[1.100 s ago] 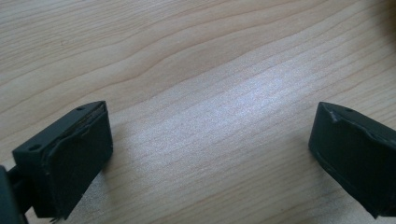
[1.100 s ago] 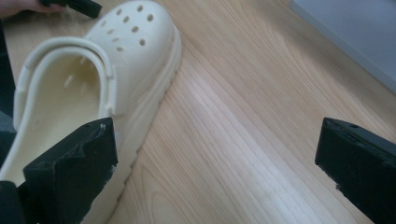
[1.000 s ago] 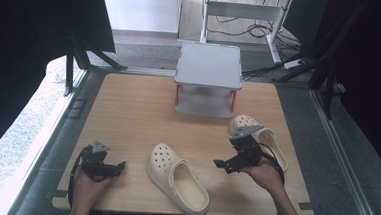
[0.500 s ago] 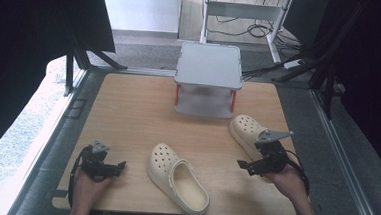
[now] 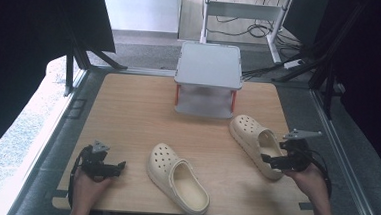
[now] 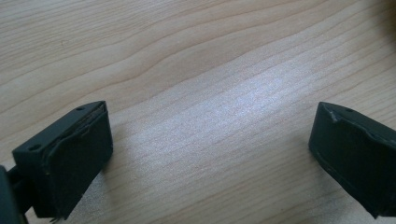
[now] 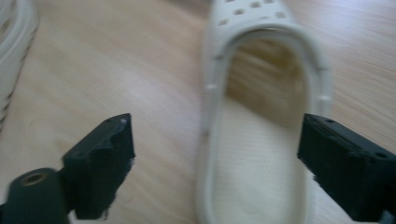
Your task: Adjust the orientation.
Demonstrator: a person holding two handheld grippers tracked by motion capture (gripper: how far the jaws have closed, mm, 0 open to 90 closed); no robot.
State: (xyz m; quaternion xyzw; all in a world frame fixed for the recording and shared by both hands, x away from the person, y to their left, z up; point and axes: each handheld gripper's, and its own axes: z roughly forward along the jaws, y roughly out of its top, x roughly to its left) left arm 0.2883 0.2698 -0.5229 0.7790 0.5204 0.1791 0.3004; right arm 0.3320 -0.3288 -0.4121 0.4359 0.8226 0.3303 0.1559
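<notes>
The right-hand clog (image 5: 256, 144) lies on the table's (image 5: 127, 118) right side, heel toward the right gripper (image 5: 275, 162) — jaws spread wide astride its heel opening, seemingly lined up to grasp it — while the left gripper (image 5: 117, 166) rests idle, jaws wide over bare wood.

Soft daylight, glare on the table (image 6: 243, 98), right gripper view blurred.

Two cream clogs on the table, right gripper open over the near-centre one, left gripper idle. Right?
Wrong clog. The high view shows the right gripper, open, at the heel of the right-hand clog; the near-centre clog lies untouched. The left gripper is idle, as you said.
</notes>
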